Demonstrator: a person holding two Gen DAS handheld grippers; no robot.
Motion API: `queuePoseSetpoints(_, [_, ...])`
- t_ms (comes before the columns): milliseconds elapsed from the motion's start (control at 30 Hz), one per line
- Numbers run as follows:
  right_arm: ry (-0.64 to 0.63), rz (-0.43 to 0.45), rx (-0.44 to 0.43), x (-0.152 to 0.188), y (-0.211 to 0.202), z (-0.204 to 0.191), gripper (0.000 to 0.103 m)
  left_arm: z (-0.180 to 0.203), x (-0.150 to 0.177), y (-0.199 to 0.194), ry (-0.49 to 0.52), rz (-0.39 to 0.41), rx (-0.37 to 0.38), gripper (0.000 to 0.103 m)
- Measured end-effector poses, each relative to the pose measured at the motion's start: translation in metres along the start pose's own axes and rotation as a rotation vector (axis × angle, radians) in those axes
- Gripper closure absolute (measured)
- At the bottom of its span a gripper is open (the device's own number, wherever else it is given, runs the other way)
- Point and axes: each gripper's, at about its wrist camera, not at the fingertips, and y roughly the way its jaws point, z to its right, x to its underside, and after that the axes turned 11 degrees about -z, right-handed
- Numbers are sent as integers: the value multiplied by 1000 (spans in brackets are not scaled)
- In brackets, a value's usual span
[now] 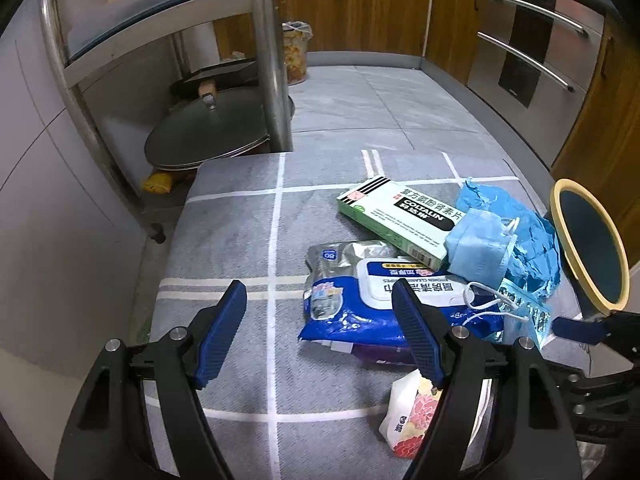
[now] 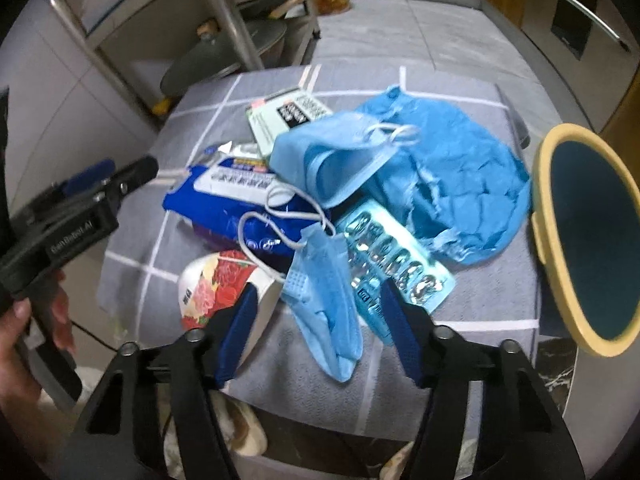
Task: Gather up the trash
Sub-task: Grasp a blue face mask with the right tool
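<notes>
Right hand-held gripper [image 2: 320,332] with blue pads, jaws apart over a crumpled light-blue face mask [image 2: 326,300] atop the trash pile (wet-wipes pack, green pill box, blister strip) on a grey checked cloth [image 2: 472,304]; left gripper [image 1: 320,336] likewise open, empty.

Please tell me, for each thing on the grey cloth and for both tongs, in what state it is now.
Wipes pack: lying flat, lid closed.
Medicine box: closed, leaning on the pack.
Face mask: crumpled, between the right tongs' fingers, not pinched.
Blister sheet: lying flat.
Bin: tipped toward the pile.
Left tongs: open, empty.
Right tongs: open.
</notes>
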Motion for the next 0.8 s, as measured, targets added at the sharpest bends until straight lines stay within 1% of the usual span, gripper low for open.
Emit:
queuePoseSetpoints(67, [-12, -8, 2, -2, 3, -1, 63, 3, -1, 1, 10, 0, 5, 29])
queuePoseSetpoints(100, [-19, -11, -6, -3, 4, -1, 77, 5, -1, 2, 16, 1, 4, 29])
queuePoseSetpoints(133, [-24, -10, -12, -4, 3, -1, 81, 6, -2, 2, 21, 3, 4, 29])
queuePoseSetpoints(200, [-35, -3, -9, -5, 2, -3, 85, 8, -3, 2, 26, 7, 9, 29])
queuePoseSetpoints(300, [-43, 18, -10, -7, -6, 0, 88, 10, -5, 1, 28, 15, 22, 29])
queuePoseSetpoints(433, [-6, 40, -12, -8, -24, 11, 89, 17, -9, 1, 41, 20, 28, 29])
queuePoseSetpoints(567, [2, 47, -2, -11, -59, 21, 89, 26, -11, -2, 57, 35, 46, 29])
queuePoseSetpoints(667, [5, 74, 4, -11, -91, 34, 89, 36, -13, -3, 80, 46, 61, 29])
queuePoseSetpoints(700, [2, 86, 26, -11, -104, 41, 89, 40, -13, -3, 92, 48, 66, 29])
queuePoseSetpoints(800, [7, 126, 89, -11, -123, 59, 89, 54, -15, -3, 135, 58, 79, 29])
